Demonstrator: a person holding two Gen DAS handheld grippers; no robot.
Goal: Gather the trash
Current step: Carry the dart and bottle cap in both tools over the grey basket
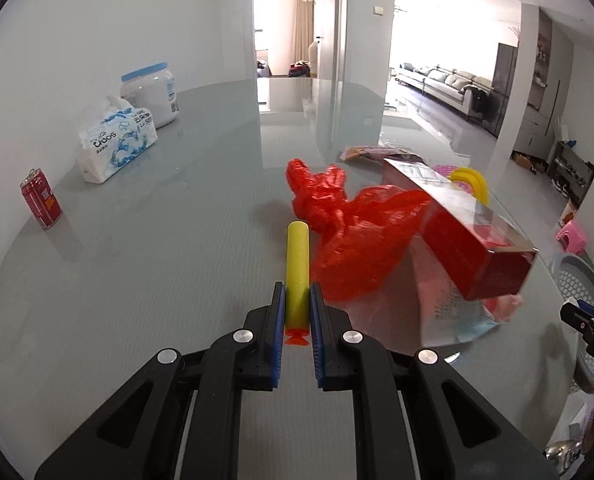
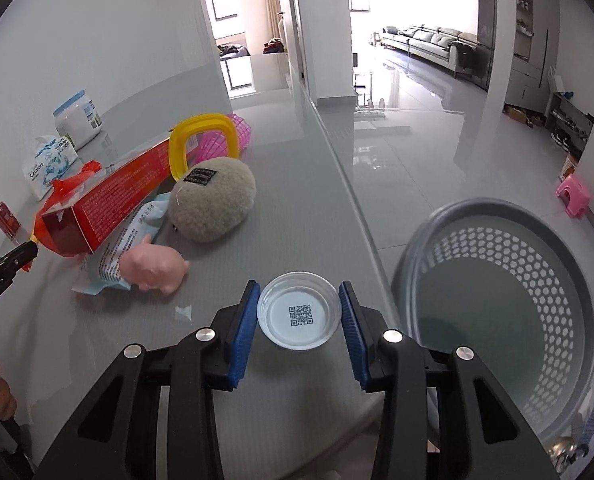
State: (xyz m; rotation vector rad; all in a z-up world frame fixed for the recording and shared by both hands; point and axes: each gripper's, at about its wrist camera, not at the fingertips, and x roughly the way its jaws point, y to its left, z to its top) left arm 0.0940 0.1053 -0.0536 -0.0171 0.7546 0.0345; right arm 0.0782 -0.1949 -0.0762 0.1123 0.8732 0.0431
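Observation:
My left gripper [image 1: 297,296] is shut on a yellow foam dart [image 1: 297,270] with an orange suction tip, held just above the grey glass table [image 1: 157,272]. A crumpled red plastic bag [image 1: 349,240] and a long red box [image 1: 469,236] lie just right of it. My right gripper [image 2: 299,296] is shut on a clear plastic lid [image 2: 299,316] with a QR code, near the table's right edge. A grey perforated basket [image 2: 509,312] sits right of it, below the table edge.
A red can [image 1: 41,204], a tissue pack [image 1: 117,144] and a white jar [image 1: 151,94] stand at the left. A pink pig toy [image 2: 157,268], a wrapper [image 2: 125,244], a grey plush [image 2: 213,200], a yellow ring [image 2: 201,144] and a pink mesh item [image 2: 233,136] lie mid-table.

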